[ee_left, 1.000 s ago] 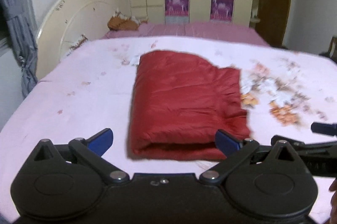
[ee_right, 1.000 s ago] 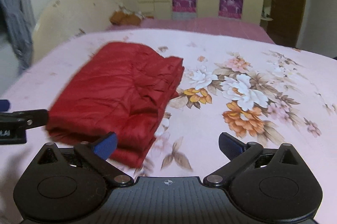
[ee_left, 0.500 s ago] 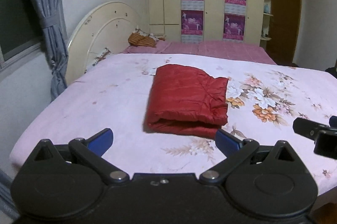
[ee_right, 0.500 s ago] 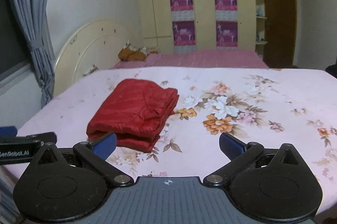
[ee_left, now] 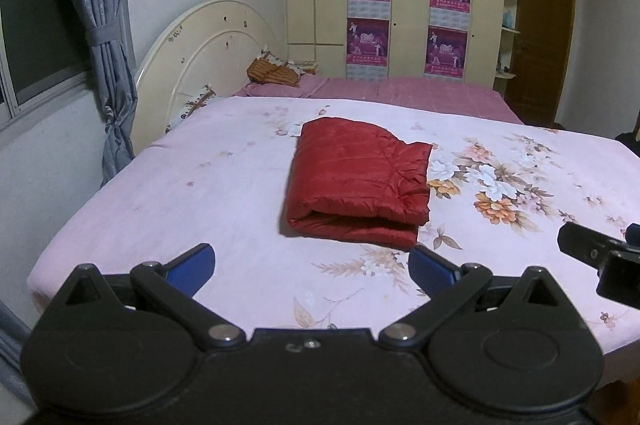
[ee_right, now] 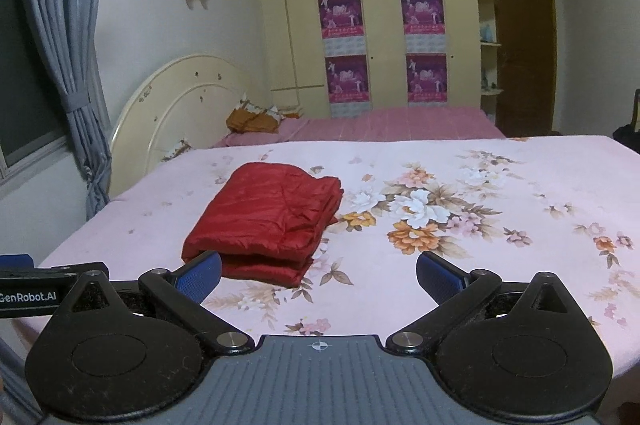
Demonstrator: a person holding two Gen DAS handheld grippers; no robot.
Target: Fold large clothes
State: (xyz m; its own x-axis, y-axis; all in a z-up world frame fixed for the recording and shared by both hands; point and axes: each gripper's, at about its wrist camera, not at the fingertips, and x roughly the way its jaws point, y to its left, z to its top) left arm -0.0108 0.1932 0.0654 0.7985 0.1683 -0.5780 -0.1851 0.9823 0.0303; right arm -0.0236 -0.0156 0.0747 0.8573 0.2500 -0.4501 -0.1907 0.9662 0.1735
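A red quilted garment point(ee_left: 360, 181) lies folded into a thick rectangle on the pink floral bed sheet point(ee_left: 200, 185); it also shows in the right wrist view point(ee_right: 268, 221). My left gripper point(ee_left: 312, 265) is open and empty, held back over the near edge of the bed, apart from the garment. My right gripper point(ee_right: 320, 273) is open and empty, also back from the garment, which lies ahead to its left. The right gripper's body shows at the right edge of the left wrist view point(ee_left: 600, 257).
A cream headboard point(ee_left: 200, 53) stands at the left, with a grey curtain point(ee_left: 96, 37) beside it. A second bed with a pink cover point(ee_left: 400, 93) and a wardrobe point(ee_left: 400, 5) lie behind. A brown door point(ee_left: 544, 45) is at the back right.
Both grippers have pulled back and up from the folded garment, which now looks smaller and farther away. The garment has stayed in place.
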